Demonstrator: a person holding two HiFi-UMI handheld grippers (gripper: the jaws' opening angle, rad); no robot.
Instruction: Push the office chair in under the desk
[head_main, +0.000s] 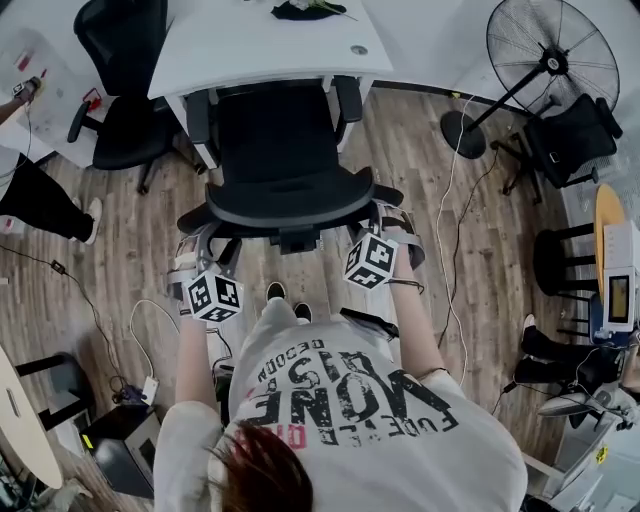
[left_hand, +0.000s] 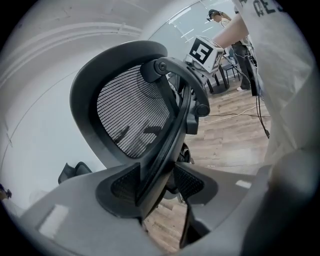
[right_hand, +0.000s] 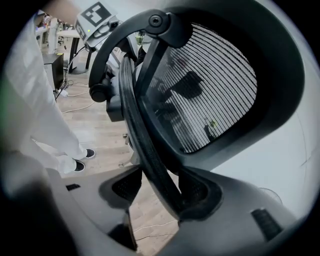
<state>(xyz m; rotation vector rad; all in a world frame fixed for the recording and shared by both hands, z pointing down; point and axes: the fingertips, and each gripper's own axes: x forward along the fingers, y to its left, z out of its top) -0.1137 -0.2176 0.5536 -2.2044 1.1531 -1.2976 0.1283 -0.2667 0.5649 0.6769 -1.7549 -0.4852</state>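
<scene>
The black mesh office chair (head_main: 280, 150) stands in front of the white desk (head_main: 260, 45), its seat partly beneath the desktop and its backrest (head_main: 290, 208) towards me. My left gripper (head_main: 203, 232) holds the backrest's left edge and my right gripper (head_main: 390, 212) the right edge. In the left gripper view, my left gripper (left_hand: 157, 182) is shut on the black backrest frame (left_hand: 170, 125), with a pad on each side. In the right gripper view, my right gripper (right_hand: 162, 187) is likewise shut on the frame (right_hand: 137, 120). The chair's base is hidden under the seat.
A second black chair (head_main: 125, 110) stands left of the desk. A pedestal fan (head_main: 550, 45), another chair (head_main: 570, 135) and a stool (head_main: 565, 260) fill the right side. Cables (head_main: 452, 200) trail over the wooden floor. A person's leg (head_main: 40, 195) shows at far left.
</scene>
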